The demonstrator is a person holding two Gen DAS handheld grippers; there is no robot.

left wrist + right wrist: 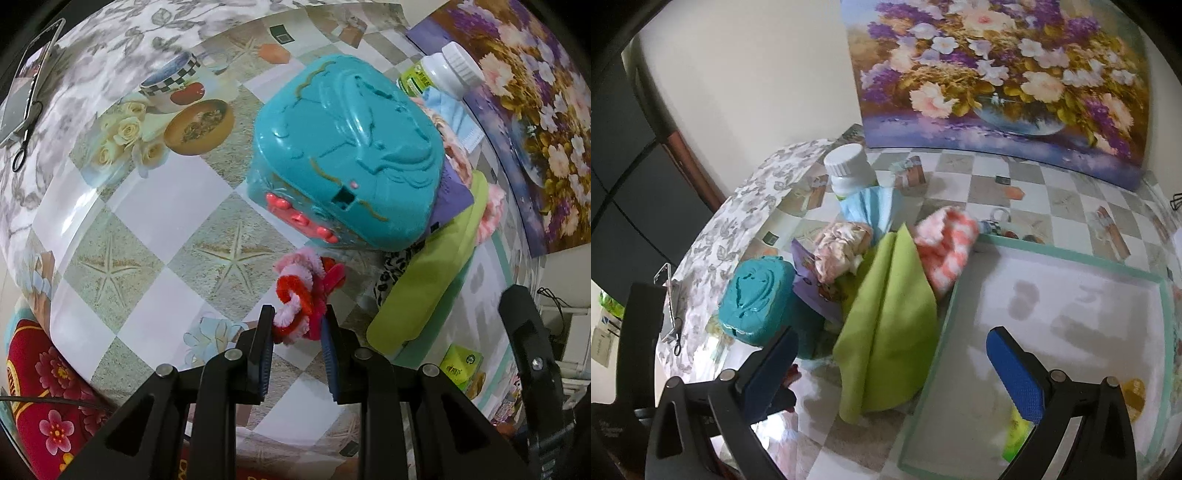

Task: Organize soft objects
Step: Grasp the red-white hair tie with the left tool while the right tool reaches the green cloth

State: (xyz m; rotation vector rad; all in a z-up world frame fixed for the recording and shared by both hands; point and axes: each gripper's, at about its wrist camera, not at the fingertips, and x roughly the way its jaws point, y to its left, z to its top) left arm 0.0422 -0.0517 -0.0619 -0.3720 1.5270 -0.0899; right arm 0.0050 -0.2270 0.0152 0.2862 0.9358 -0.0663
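My left gripper [298,325] is shut on a bundle of pink, white and red pipe cleaners [304,291], held just above the table in front of a teal plastic box [347,147]. A green cloth [428,288] lies right of the box, over a pile with a purple cloth [452,192] and a pink fluffy cloth [493,210]. In the right wrist view my right gripper [890,365] is open and empty above the green cloth [890,332]. Behind it lie a pink-and-white checked cloth [945,247], a floral cloth [842,247] and a blue face mask [868,210].
A white tray with a teal rim [1071,254] sits right of the pile. A white-capped bottle [849,170] stands behind the pile. A flower painting [997,81] leans on the wall. A phone [26,85] lies at the table's far left.
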